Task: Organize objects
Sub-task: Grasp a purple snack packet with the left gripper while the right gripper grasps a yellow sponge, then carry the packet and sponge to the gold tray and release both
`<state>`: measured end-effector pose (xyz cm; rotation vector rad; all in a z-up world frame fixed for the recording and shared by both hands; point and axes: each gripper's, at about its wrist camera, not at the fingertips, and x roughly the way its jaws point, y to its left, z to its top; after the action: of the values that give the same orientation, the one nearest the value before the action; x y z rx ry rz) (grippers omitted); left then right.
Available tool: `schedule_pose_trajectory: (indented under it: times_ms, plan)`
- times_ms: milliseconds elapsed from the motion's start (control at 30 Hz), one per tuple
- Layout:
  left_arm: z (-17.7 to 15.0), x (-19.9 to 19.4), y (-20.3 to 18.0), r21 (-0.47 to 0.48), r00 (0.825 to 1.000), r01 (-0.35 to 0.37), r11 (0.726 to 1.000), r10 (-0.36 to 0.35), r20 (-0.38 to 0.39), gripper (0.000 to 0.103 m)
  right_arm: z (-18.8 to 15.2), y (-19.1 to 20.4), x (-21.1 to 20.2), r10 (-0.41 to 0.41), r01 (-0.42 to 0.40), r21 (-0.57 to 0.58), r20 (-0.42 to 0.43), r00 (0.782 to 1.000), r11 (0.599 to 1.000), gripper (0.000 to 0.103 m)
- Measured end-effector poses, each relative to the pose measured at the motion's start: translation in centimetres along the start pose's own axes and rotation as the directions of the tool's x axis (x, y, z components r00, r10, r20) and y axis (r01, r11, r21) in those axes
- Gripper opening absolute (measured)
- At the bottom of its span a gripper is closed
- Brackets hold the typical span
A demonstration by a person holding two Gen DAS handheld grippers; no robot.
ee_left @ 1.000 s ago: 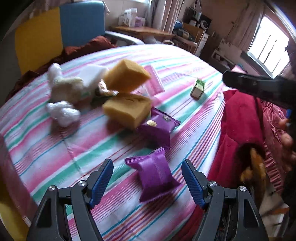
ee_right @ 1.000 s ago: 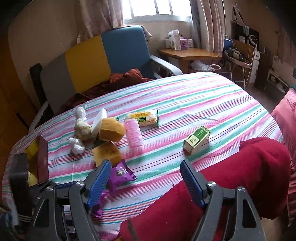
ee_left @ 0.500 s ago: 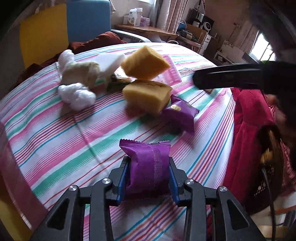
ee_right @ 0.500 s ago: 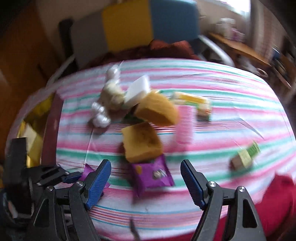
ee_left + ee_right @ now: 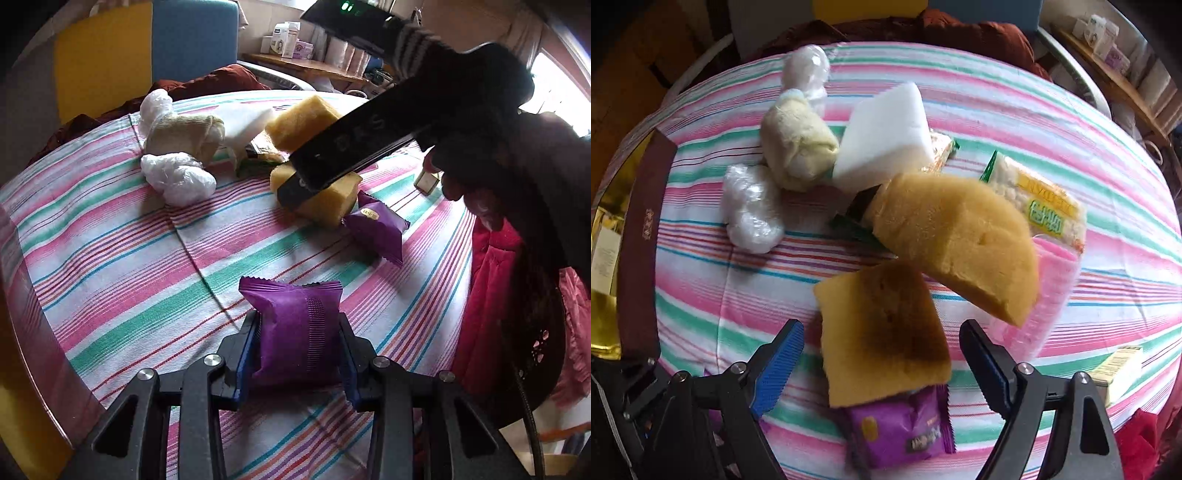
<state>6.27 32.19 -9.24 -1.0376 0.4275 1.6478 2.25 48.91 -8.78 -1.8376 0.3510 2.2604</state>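
Striped surface (image 5: 1015, 110): carries everything listed. Landmark: browned yellow sponge (image 5: 882, 328).
Second yellow sponge (image 5: 956, 240): just beyond the landmark, tilted, leaning on other items.
White foam block (image 5: 886, 136): farther back.
Cream cloth bundle (image 5: 798, 147): beside the block.
Purple packet (image 5: 299, 332): nearer than the landmark, clenched in my left claw (image 5: 297, 354).
Second purple packet (image 5: 905, 428): touching the landmark's near edge.
My right claw (image 5: 882, 365): spread wide around the landmark, grasping nothing.
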Motion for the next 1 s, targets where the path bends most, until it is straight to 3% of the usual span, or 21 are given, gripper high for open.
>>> schedule_pose_trajectory:
  times_ms: [67,133,233,433,633,833,1000]
  plan:
    - [0.0,0.0,0.0,0.000,1.000,0.001,1.000,-0.001,0.001,0.041,0.0,0.4,0.7,0.017,-0.017,0.002,-0.001,1.000,1.000,0.066]
    - [-0.1,-0.1,-0.1,0.013,1.000,-0.004,1.000,0.004,0.004,0.040,-0.2,0.8,0.8,-0.011,0.011,-0.007,0.006,1.000,1.000,0.058]
    - [-0.2,-0.2,-0.3,0.021,1.000,-0.014,1.000,0.014,0.010,0.038,-0.9,1.9,-0.4,0.094,-0.093,-0.028,0.051,0.994,0.995,0.057]
    - [-0.6,-1.8,-0.2,0.013,0.999,-0.031,0.999,0.031,0.016,0.038,-2.4,3.6,-2.9,0.162,-0.157,-0.049,0.148,0.976,0.986,0.057]
    - [-2.3,-6.9,0.5,0.010,0.993,-0.065,0.998,0.063,0.096,0.038,-1.9,5.0,-5.9,0.211,-0.208,-0.040,0.254,0.944,0.977,0.057]
    - [-4.5,-14.2,5.2,-0.143,0.965,-0.137,0.980,0.165,0.204,0.038,-1.2,10.5,-7.2,0.297,-0.273,-0.121,0.300,0.906,0.954,0.057]
    - [-7.8,-19.4,9.4,-0.306,0.917,-0.246,0.920,0.323,0.235,0.038,-1.0,16.6,-7.5,0.385,-0.325,-0.236,0.283,0.879,0.916,0.057]
